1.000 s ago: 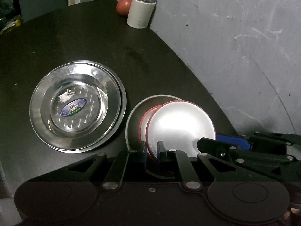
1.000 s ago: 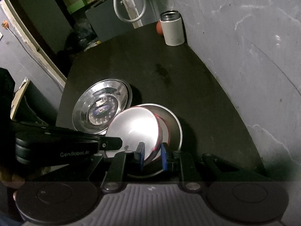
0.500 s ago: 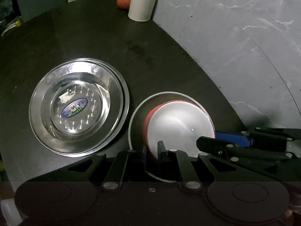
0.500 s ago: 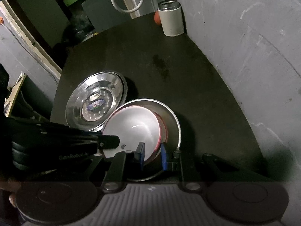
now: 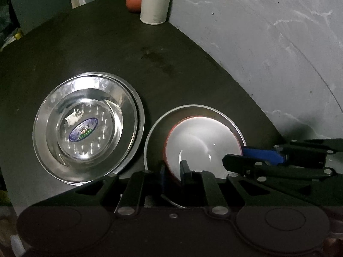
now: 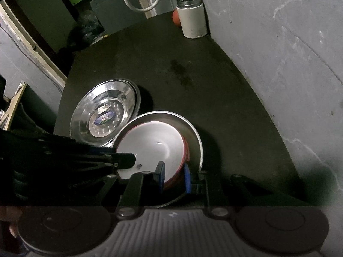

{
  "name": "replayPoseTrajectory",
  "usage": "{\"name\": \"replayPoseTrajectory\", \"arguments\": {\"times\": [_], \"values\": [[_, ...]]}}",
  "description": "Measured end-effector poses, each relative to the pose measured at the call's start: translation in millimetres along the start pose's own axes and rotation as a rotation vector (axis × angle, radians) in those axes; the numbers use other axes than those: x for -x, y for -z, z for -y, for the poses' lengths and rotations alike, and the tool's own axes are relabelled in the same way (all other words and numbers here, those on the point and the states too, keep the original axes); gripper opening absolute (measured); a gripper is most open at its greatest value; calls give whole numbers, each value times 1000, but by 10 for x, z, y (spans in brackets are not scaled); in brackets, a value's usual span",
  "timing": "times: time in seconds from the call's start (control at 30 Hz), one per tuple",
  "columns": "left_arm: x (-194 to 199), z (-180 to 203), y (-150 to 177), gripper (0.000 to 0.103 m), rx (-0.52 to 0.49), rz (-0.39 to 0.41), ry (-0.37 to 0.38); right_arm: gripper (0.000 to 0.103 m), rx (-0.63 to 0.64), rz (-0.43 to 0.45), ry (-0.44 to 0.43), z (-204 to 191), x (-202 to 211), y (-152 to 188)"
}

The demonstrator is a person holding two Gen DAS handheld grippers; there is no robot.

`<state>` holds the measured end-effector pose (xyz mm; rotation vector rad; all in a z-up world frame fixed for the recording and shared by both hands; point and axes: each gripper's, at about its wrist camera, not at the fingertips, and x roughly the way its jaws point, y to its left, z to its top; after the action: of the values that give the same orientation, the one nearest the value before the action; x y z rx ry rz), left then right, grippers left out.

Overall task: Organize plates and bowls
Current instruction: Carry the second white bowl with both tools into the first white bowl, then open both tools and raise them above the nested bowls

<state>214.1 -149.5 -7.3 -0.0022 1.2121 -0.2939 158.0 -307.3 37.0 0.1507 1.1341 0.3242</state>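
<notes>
A white bowl with a red outside (image 5: 201,143) (image 6: 154,145) lies nearly level inside a wider steel bowl (image 5: 193,107) (image 6: 194,135) on the dark table. A second red rim shows just under it on the right side. My left gripper (image 5: 173,174) is shut on the bowl's near rim, one finger inside and one outside. My right gripper (image 6: 173,176) is shut on the rim too, and reaches in from the right in the left wrist view. To the left lies a stack of shiny steel plates (image 5: 85,128) (image 6: 105,111) with a blue sticker.
A white flask (image 5: 155,4) (image 6: 191,17) and a red ball-like thing (image 5: 134,0) stand at the table's far end. A grey wall (image 5: 268,53) runs along the right edge. Bare dark tabletop (image 5: 150,53) lies beyond the dishes. White hose and clutter sit past the table.
The red and white bowl has gone from tilted up to lying flat, lowered into the steel bowl. Both grippers came down with it and kept their hold.
</notes>
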Motion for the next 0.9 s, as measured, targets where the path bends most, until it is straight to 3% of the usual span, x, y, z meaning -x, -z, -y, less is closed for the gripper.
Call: {"name": "replayPoseTrajectory", "arguments": {"times": [0.3,0.57,0.63,0.7,0.9], "values": [[-13,41,6,17,-10,6,-14,26,0,13,4,4,9,14],[61,-8,32,32,28,45,-5,48,-23,43,4,54,64,37],[111,-29,41,37,35,67,-5,56,-43,56,9,87,90,44],[166,-54,54,60,46,90,-44,63,-66,71,8,122,124,60],[340,-110,85,76,56,165,-53,82,-118,137,24,155,263,95]]}}
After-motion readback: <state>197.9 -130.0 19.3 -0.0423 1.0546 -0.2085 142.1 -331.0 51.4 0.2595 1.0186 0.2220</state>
